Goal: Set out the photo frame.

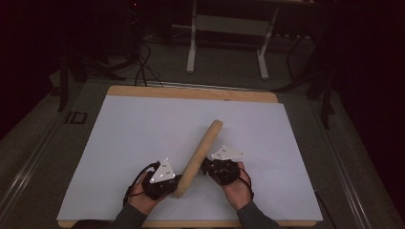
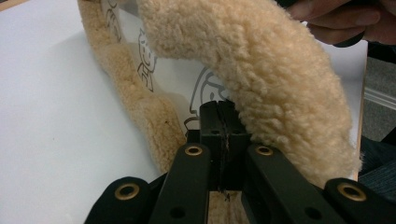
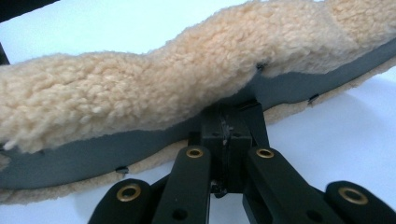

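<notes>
Beige fleecy fabric tube (image 1: pixel 199 156) lies diagonally on the white-covered desk (image 1: pixel 124 138) in the high view, between left gripper (image 1: pixel 168 182) and right gripper (image 1: pixel 210 166). Left gripper view: jaws pressed together, pinching its printed lining (image 2: pixel 205 88). Right gripper view: jaws likewise pinch the grey inner edge (image 3: pixel 275 91). Pulling apart evenly should spread it without slipping.

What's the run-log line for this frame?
item: fleece roll on white mat | left gripper: shut on fleece edge at near end | right gripper: shut on fleece edge at mid-length | hands: steady
</notes>
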The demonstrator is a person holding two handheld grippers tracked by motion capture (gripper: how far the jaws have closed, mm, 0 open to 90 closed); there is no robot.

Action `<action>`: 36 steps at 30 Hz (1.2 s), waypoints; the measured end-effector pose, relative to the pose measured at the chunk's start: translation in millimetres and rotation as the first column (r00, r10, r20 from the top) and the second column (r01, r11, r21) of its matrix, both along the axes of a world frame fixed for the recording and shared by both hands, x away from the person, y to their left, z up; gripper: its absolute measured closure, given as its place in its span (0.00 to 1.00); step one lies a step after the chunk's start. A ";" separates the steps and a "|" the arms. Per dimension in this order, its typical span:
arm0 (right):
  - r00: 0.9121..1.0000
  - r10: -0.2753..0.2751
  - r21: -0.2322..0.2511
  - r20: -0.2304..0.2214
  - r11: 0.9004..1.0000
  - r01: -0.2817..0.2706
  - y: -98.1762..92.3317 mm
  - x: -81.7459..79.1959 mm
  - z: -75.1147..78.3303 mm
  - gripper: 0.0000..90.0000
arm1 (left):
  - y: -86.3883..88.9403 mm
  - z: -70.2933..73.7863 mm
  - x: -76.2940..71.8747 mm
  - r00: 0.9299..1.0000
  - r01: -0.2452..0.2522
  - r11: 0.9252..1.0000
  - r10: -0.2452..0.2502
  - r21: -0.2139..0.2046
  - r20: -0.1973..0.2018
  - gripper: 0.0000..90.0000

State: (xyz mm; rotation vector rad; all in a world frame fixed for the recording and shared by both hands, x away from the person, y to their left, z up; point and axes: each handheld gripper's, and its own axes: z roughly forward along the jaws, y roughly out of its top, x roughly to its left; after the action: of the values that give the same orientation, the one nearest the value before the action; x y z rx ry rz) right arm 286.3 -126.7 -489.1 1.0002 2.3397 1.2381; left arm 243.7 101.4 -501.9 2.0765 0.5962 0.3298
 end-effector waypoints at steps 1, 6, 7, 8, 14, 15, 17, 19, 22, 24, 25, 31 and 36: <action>1.000 0.004 -0.001 -0.001 1.000 -0.004 0.4 -0.2 0.0 1.00 | -0.1 -0.1 0.0 1.000 0.001 1.000 -0.001 -0.001 0.000 1.00; 1.000 0.021 -0.010 0.000 1.000 -0.021 2.9 -1.7 -0.2 1.00 | -0.4 -0.2 0.1 1.000 -0.003 1.000 0.003 -0.001 0.001 1.00; 1.000 0.021 -0.012 -0.001 1.000 -0.021 3.3 -1.9 -0.3 1.00 | -0.3 -0.2 0.2 1.000 -0.003 1.000 0.003 -0.001 0.001 1.00; 1.000 0.023 -0.012 0.000 1.000 -0.023 4.0 -2.1 -0.7 1.00 | -0.2 -0.2 0.2 1.000 -0.004 1.000 0.004 -0.001 0.001 1.00; 1.000 0.028 -0.020 0.001 0.999 -0.028 5.7 -3.2 -1.6 1.00 | -0.4 -0.2 0.1 1.000 -0.009 1.000 0.009 -0.001 0.001 1.00; 1.000 0.030 -0.024 -0.001 0.999 -0.030 6.9 -3.6 -2.5 1.00 | -0.4 -0.2 0.1 1.000 -0.010 1.000 0.010 -0.001 0.000 1.00; 0.999 0.032 -0.029 -0.005 0.999 -0.032 8.1 -4.0 -3.4 1.00 | -0.6 -0.2 0.0 1.000 -0.011 1.000 0.011 -0.004 -0.001 1.00; 0.999 0.031 -0.031 -0.004 0.999 -0.032 8.8 -4.0 -4.3 1.00 | -1.1 -0.2 -0.2 1.000 -0.013 1.000 0.013 -0.003 0.000 1.00; 1.000 0.030 -0.032 -0.004 0.999 -0.030 8.9 -3.9 -4.5 1.00 | -1.9 0.1 -0.8 1.000 -0.008 1.000 0.008 -0.012 -0.006 1.00; 1.000 0.029 -0.032 -0.006 0.999 -0.029 8.8 -3.6 -4.8 1.00 | -3.0 0.5 -1.5 1.000 -0.002 1.000 0.002 -0.018 -0.008 1.00; 1.000 0.028 -0.031 -0.007 0.999 -0.029 8.7 -3.5 -4.9 1.00 | -3.8 0.6 -2.1 1.000 0.000 1.000 0.000 -0.020 -0.009 1.00; 1.000 0.026 -0.032 -0.005 0.999 -0.027 9.3 -2.9 -5.7 1.00 | -7.7 1.4 -4.3 1.000 0.014 1.000 -0.014 -0.022 -0.006 1.00; 0.999 0.036 -0.030 -0.012 0.999 -0.037 9.9 -3.2 -6.4 1.00 | -10.1 1.4 -4.7 1.000 0.017 0.999 -0.017 -0.030 -0.009 1.00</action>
State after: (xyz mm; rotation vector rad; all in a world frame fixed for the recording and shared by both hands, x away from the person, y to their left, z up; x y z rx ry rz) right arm 283.1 -116.8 -495.5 0.9617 2.3881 1.2103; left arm 239.1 91.3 -500.6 2.0547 0.5852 0.3002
